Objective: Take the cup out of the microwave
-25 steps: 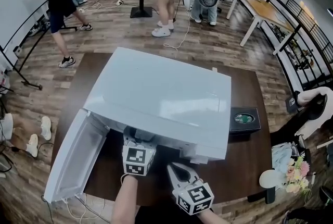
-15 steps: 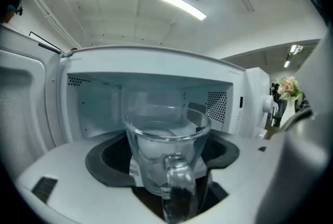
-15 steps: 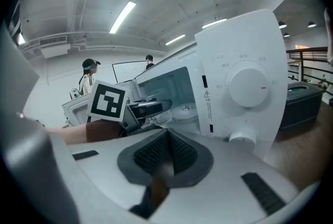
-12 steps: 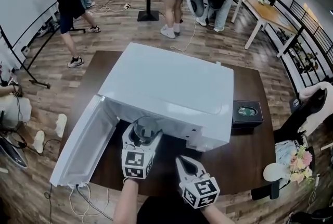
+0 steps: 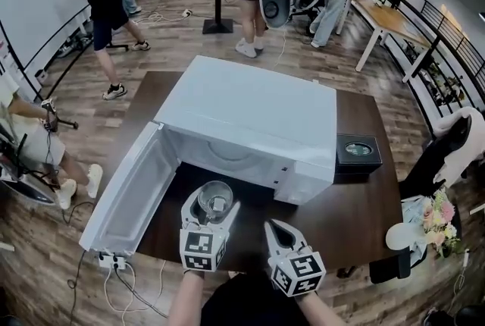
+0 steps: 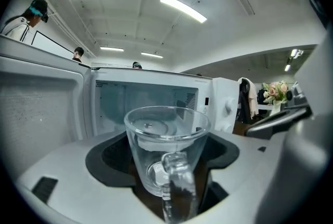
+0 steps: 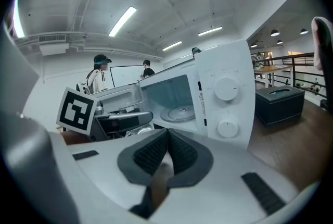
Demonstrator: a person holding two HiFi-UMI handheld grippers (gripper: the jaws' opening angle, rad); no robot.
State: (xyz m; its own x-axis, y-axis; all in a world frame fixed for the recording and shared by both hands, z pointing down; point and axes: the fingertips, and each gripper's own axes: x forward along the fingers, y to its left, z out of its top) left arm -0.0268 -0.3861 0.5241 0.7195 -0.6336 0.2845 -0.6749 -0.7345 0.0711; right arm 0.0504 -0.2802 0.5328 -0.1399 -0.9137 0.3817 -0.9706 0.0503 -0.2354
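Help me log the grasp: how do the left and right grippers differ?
The left gripper is clamped on the glass cup by its handle; the right gripper has its jaws together on nothing. The left gripper sits nearer the open microwave, the right gripper farther back. Both carry a marker cube.

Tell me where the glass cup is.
Head view, lower centre: the glass cup sits gripped in the left tool, just outside the open microwave, above the dark table.
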